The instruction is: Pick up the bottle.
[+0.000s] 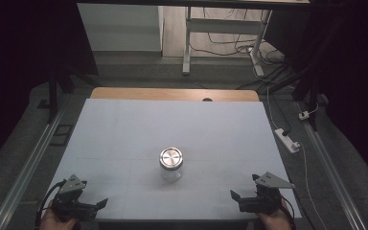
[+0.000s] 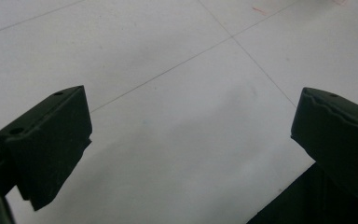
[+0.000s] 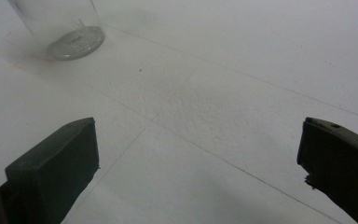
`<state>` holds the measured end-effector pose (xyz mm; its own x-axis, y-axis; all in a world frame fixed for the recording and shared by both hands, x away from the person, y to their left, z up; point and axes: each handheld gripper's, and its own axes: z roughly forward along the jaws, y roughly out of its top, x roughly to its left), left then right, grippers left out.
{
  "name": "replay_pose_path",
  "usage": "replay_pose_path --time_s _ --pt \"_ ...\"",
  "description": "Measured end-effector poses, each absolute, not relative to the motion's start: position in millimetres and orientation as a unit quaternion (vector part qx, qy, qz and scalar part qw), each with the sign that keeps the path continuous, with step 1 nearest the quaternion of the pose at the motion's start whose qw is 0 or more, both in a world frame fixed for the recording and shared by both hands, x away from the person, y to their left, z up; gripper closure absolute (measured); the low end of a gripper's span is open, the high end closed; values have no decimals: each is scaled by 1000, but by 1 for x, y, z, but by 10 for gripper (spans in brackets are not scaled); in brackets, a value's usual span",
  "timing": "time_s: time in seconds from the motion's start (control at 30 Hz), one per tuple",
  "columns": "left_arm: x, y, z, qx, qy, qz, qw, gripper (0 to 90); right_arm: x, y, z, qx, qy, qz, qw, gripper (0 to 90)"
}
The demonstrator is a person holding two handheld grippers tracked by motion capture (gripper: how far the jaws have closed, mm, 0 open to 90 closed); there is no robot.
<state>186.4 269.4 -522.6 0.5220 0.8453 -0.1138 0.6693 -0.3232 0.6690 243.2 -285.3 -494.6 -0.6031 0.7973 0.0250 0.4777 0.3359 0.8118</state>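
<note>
High view puts the clear glass jar with a brushed metal lid mid-table between my wide-open, empty left gripper and right gripper; I judge it rigid, slippery, breakable, best clasped round its body.

The high view is dim and soft, black at both sides, with light falling mainly on the pale table and glinting off the jar lid. Both gripper views are brighter but grainy, the near jaws blurred and casting soft shadows.
</note>
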Motion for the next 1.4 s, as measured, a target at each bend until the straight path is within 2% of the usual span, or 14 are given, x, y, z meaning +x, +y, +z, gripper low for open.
replay_pose_path --time_s 0.2,0.33,0.97,1.4 --pt "187 270 -523 803 470 126 344 0 244 -285 -495 398 799 411 185 0" --pt "190 270 -524 809 466 106 342 0 245 -284 -495 394 803 410 181 0" --pt "190 269 -522 809 453 104 359 0 246 -282 -496 387 810 405 171 0" --pt "195 263 -517 807 427 104 394 0 246 -282 -496 384 813 403 170 0"
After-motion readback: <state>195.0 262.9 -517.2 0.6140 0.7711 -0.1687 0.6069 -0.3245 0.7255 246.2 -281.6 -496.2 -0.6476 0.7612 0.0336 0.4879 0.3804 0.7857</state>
